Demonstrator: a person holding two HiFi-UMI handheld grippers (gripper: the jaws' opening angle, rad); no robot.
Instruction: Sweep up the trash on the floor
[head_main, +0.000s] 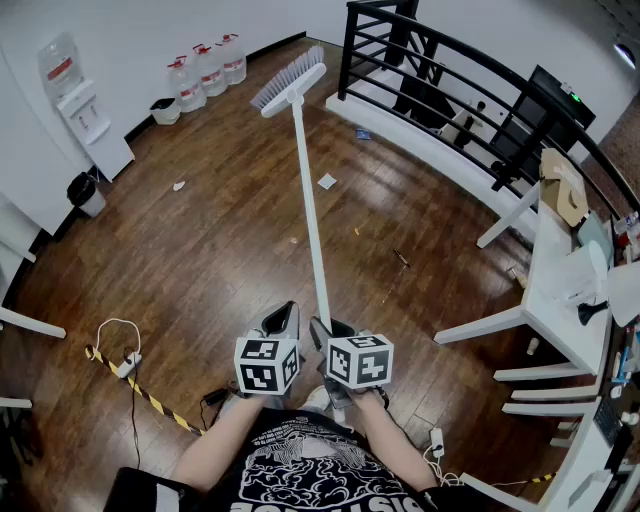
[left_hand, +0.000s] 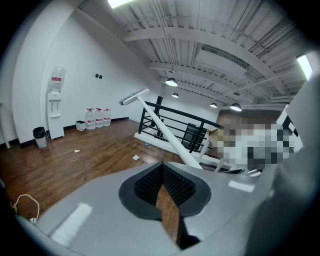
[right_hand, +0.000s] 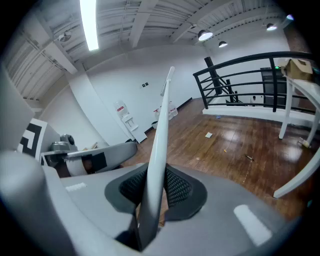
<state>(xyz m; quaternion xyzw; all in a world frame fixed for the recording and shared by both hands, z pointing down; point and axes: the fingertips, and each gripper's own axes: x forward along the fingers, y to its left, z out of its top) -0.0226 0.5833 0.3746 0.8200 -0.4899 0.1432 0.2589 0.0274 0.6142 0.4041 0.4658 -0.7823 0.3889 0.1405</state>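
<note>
My right gripper (right_hand: 154, 195) clamps the broom handle (head_main: 312, 220); my left gripper (left_hand: 162, 186), just beside the handle, is closed on nothing. Farther out on the floor — one paper scrap (head_main: 327, 182) lies just right of the handle, a second scrap (head_main: 179, 186) well left of it.

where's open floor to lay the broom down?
Widest bare floor: left of the broom handle, between the power strip and the water bottles; one scrap there. Crowded on the right: chairs, table, railing.
</note>
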